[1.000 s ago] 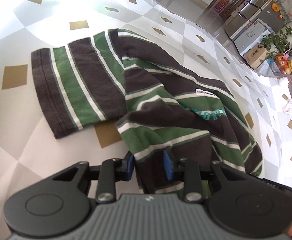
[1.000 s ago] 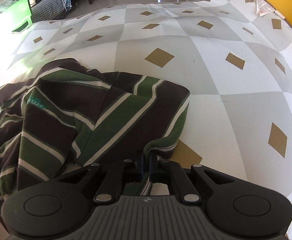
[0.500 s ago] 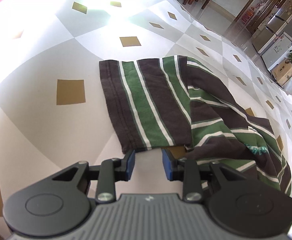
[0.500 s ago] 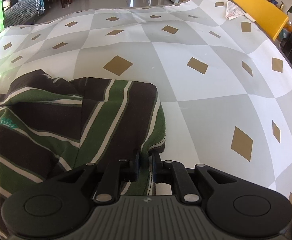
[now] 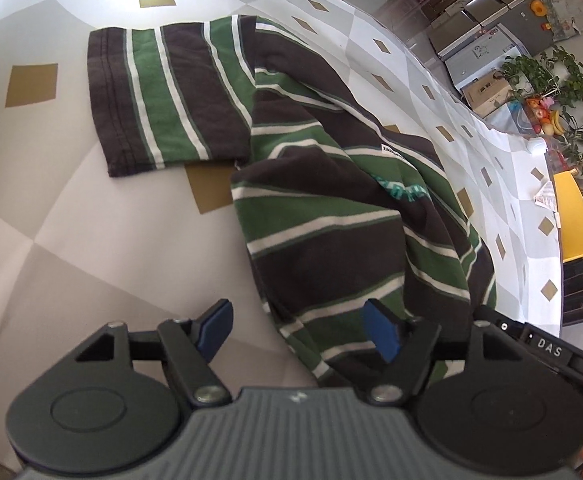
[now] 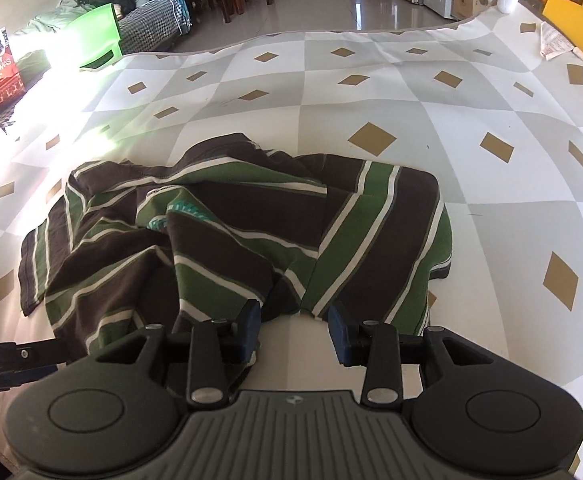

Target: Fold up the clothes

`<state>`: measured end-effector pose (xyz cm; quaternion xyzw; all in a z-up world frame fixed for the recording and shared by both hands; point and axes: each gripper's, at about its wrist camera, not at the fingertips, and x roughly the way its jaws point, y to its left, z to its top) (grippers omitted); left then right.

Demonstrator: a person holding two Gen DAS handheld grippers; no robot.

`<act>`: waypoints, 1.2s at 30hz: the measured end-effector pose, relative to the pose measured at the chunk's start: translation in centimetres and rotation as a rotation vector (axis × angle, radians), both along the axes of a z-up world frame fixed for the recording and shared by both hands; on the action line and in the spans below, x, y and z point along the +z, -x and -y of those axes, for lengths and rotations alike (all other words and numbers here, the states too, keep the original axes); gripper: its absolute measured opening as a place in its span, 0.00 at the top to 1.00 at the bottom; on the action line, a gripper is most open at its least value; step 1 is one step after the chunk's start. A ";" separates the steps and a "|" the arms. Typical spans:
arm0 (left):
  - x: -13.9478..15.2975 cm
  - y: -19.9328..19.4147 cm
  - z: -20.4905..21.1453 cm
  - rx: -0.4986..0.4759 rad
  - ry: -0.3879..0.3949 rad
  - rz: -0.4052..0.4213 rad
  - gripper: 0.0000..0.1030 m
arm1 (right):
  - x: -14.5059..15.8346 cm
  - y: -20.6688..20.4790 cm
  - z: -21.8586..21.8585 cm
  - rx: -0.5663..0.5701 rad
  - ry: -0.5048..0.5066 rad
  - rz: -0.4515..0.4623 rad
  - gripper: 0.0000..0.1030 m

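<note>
while both tongs gape, the striped shirt (image 6: 251, 240) lies bunched just ahead.

"DAS" stands on the black device (image 5: 547, 350).

shirt (image 5: 331, 216): soft matt knit cloth | tablecloth (image 6: 371, 92): smooth matt fabric | jaws: matt black plastic, blue pads

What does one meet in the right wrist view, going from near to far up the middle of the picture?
Right gripper, open → striped shirt, crumpled on the cloth → bare checked tablecloth → the table's far edge → shiny floor with chair legs beyond.
</note>
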<state>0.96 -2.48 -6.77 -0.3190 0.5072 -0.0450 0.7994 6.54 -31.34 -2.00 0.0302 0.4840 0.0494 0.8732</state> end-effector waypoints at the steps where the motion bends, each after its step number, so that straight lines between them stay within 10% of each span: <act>1: -0.2 0.1 0.3 -0.003 0.016 -0.004 0.31 | 0.0 0.3 -0.3 0.015 -0.013 -0.006 0.64; 13: -1.1 0.2 3.1 -0.037 0.104 -0.004 0.31 | -2.9 1.2 -2.4 0.127 -0.017 -0.104 0.63; 18: -0.8 0.1 3.3 -0.034 0.023 0.012 0.68 | -2.6 1.2 -2.4 0.145 -0.082 -0.101 0.63; 23: 0.5 0.4 3.1 -0.028 -0.053 0.072 0.83 | -2.3 1.3 -2.4 0.163 -0.147 -0.098 0.63; 32: 7.4 1.2 -0.2 0.086 -0.216 0.313 0.85 | -1.3 1.5 -2.1 0.175 -0.238 -0.071 0.62; 36: 7.3 1.1 -1.6 0.084 -0.148 0.262 0.84 | -1.4 1.4 -1.7 0.143 -0.268 -0.086 0.61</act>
